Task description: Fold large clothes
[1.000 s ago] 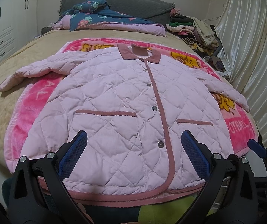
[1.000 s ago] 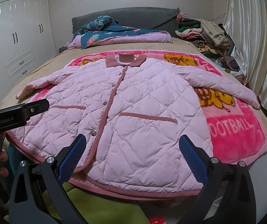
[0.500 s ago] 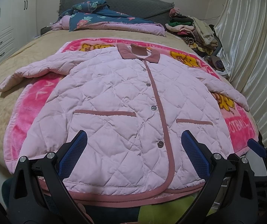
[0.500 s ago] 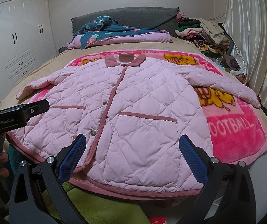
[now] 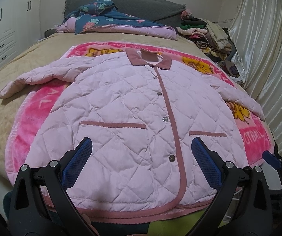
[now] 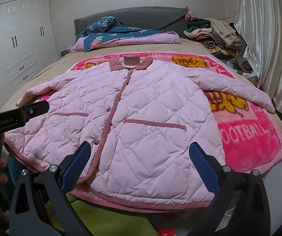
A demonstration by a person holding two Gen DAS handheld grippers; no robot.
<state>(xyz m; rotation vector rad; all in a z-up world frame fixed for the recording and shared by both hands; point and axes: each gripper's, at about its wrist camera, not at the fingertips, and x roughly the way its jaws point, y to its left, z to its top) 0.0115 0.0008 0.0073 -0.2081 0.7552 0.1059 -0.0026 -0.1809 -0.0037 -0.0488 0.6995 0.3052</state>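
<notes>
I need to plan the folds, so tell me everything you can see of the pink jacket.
The jacket is pale pink, quilted in diamonds, and looks padded. It has a darker rose collar, front placket, hem trim and two pocket edges, with silver snaps closed down the front. It lies flat, front up, collar away from the cameras, sleeves spread to both sides, on a pink blanket on the bed. Neither gripper touches it.
</notes>
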